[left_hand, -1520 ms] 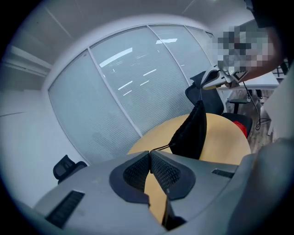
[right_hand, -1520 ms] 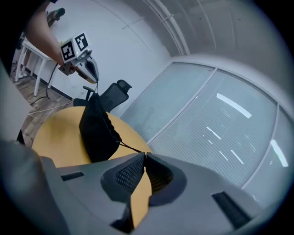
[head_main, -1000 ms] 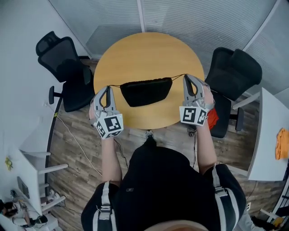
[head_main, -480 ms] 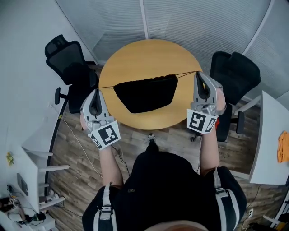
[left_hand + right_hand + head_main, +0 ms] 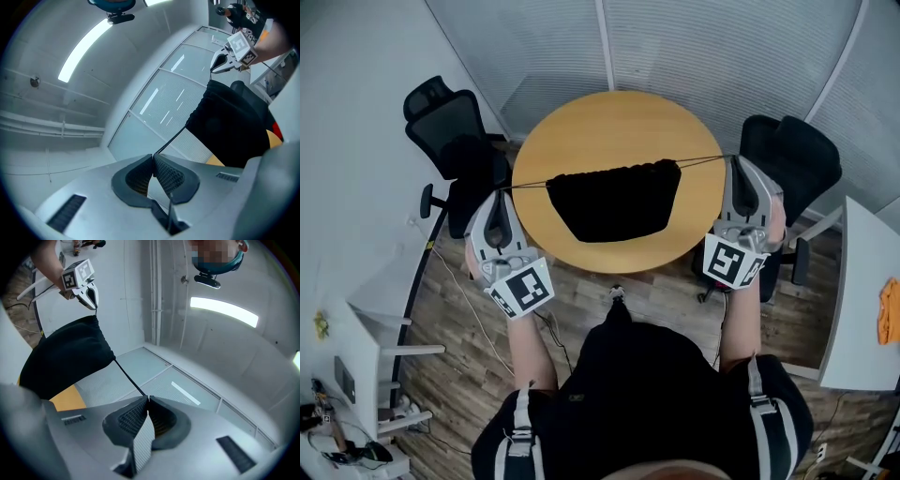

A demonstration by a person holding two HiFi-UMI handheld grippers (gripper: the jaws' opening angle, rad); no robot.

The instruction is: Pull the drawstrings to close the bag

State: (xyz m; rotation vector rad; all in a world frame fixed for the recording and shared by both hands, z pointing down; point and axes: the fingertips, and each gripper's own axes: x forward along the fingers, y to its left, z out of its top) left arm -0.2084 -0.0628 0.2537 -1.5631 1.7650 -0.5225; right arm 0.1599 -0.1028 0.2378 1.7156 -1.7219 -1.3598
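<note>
Black fabric bag point(image 5: 617, 202), hanging, top edge gathered, 2 thin black drawstrings point(image 5: 703, 162) stretched taut sideways

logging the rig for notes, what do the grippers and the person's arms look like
Left gripper and right gripper are matching silver-grey shells tapering to narrow tips, with dark mesh-textured pads. Each carries a white cube printed with black square markers. The person wears a black top with pale shoulder straps.

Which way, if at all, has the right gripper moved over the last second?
Yes. The right gripper, shut on the drawstring, has moved outward to the right, past the table edge towards the chair.
</note>
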